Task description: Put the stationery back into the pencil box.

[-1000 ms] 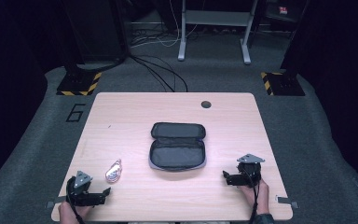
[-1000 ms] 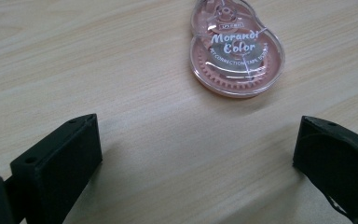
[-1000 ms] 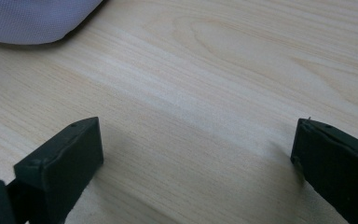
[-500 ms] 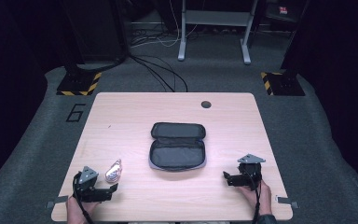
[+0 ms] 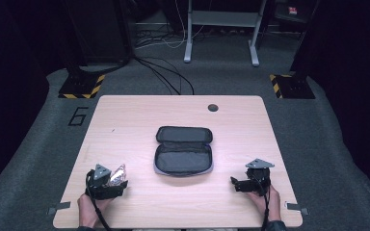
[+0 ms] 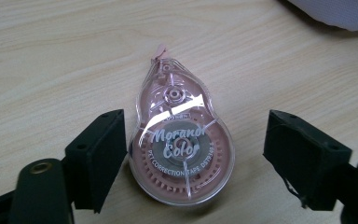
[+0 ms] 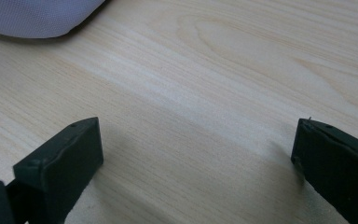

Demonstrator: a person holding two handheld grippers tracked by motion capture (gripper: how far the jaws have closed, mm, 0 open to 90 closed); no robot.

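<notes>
My left claw (image 6: 193, 161) is closing around the pink, teardrop-shaped plastic correction tape dispenser (image 6: 179, 149) lying flat on the table between its jaws; one jaw is touching, the other is apart. My right claw (image 7: 196, 163) is resting released.

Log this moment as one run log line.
left gripper: jaws just been closing around correction tape, one side still apart | right gripper: open over table | pouch: open
</notes>
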